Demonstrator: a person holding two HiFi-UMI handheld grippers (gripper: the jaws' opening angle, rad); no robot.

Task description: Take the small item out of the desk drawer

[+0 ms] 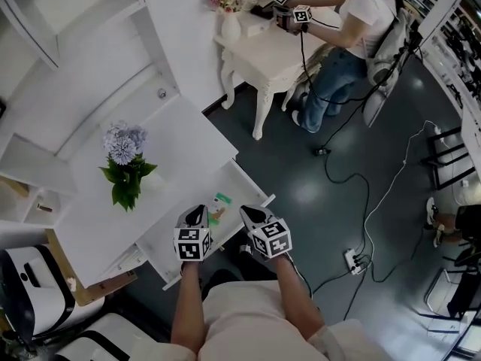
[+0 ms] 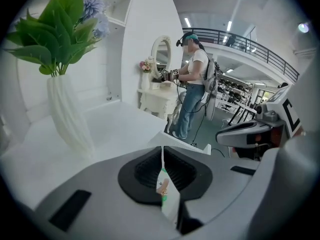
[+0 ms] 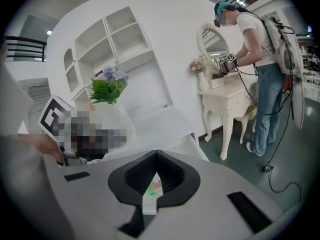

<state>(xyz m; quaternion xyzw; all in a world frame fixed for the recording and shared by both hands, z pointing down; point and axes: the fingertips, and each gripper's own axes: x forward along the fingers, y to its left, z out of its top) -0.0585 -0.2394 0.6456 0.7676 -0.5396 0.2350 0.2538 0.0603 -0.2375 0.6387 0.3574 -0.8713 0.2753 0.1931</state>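
i read both tongs as clenched and empty: the left gripper (image 1: 195, 215) and the right gripper (image 1: 254, 215) each show jaws pressed together at the tips, with nothing pinched. both hover over the front of the open drawer (image 1: 242, 179) of the white desk (image 1: 180, 138). the small item (image 1: 220, 201), a green-and-white packet, lies flat on the drawer floor, between and just beyond the two tips, apart from both. a vase of flowers (image 1: 125, 153) stands on the desk top.
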